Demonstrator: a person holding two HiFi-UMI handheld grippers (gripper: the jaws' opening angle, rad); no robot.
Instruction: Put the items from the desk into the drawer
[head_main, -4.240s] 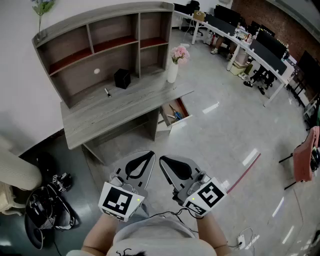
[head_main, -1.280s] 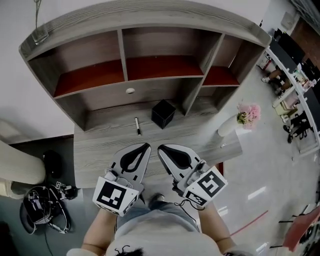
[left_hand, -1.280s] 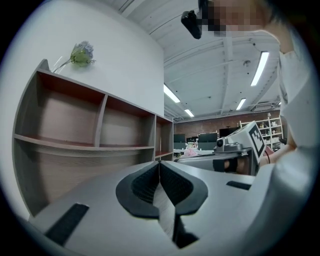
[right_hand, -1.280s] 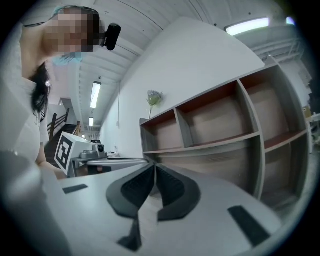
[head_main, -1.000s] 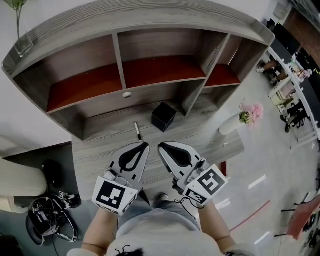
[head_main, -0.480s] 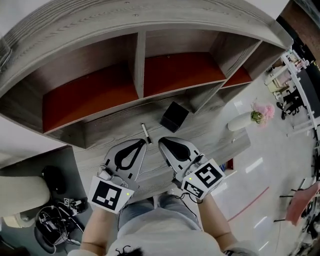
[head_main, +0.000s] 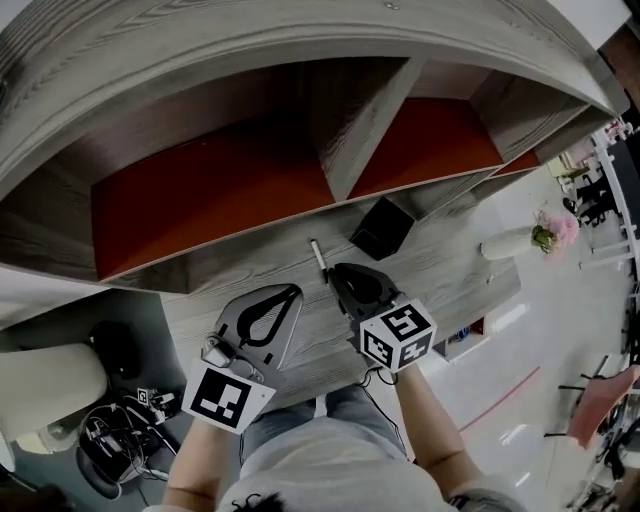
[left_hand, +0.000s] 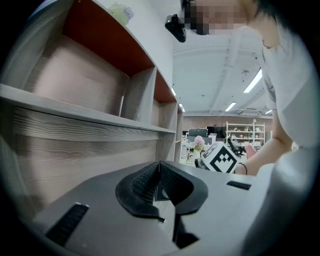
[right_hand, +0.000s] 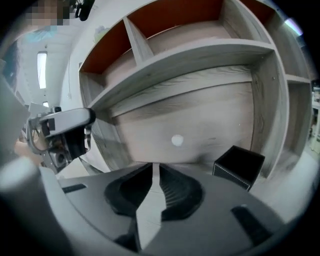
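the right gripper (head_main: 343, 271) has pushed forward since half a second ago. its tip is now just beside the slim pale pen with a dark end (head_main: 318, 258), which lies on the grey wood-grain desk (head_main: 440, 262) just left of the small black cube-shaped box (head_main: 385, 228). its jaws stand a narrow slit apart with nothing between them. the left gripper (head_main: 292, 291) sits further left of the box, jaws pressed together and empty. the pen looks to be the first pick. the grey wooden shelf unit (head_main: 352, 150) overhangs close behind the box, so free room lies in front of it.
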